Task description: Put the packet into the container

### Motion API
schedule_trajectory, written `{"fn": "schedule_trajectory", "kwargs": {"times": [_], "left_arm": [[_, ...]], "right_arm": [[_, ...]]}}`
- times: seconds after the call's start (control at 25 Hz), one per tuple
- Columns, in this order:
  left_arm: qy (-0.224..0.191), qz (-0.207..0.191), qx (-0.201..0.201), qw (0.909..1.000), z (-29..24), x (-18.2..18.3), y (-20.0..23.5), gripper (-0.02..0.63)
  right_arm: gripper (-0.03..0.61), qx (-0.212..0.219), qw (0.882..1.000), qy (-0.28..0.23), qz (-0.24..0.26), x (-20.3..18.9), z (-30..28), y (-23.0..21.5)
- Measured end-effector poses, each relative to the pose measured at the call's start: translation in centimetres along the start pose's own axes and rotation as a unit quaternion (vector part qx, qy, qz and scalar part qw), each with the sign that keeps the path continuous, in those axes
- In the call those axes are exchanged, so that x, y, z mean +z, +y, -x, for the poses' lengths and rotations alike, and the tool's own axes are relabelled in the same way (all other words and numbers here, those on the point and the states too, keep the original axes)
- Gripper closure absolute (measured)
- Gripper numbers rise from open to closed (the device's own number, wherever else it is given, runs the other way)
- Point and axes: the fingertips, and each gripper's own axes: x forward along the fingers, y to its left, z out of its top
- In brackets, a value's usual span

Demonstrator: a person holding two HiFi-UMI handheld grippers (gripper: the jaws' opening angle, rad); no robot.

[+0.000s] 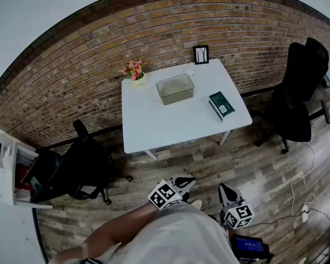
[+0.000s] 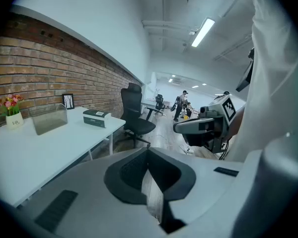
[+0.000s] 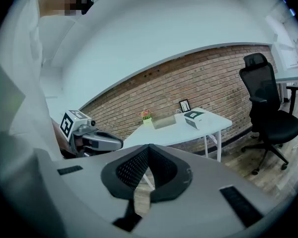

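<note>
A green and white packet (image 1: 221,105) lies near the right edge of the white table (image 1: 154,126). A clear, empty container (image 1: 175,88) stands further back at the table's middle. Both grippers hang low by the person's body, well short of the table: the left gripper (image 1: 182,182) and the right gripper (image 1: 227,191). The left gripper (image 2: 148,150) is shut with nothing in it, and its view has the packet (image 2: 96,117) and container (image 2: 48,118) far off to the left. The right gripper (image 3: 149,148) is also shut and empty, with the packet (image 3: 194,117) and container (image 3: 164,120) ahead.
A flower pot (image 1: 135,73) and a small picture frame (image 1: 201,54) stand at the table's back edge against the brick wall. Black office chairs stand left (image 1: 71,169) and right (image 1: 300,92) of the table. A cable (image 1: 300,188) trails over the wooden floor.
</note>
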Motion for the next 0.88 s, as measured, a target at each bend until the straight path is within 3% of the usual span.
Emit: {"fn": "schedule_trajectory", "kwargs": {"times": [0.36, 0.88], "left_arm": [[0.006, -0.001, 0.006, 1.0, 1.1, -0.6, -0.7, 0.603], [0.01, -0.01, -0.002, 0.9999, 0.7, -0.1, -0.4, 0.603]], "right_arm": [[0.571, -0.008, 1.0, -0.024, -0.01, 0.5, 0.7, 0.8], [0.569, -0.009, 0.999, -0.015, -0.026, 0.3, -0.1, 0.5]]}}
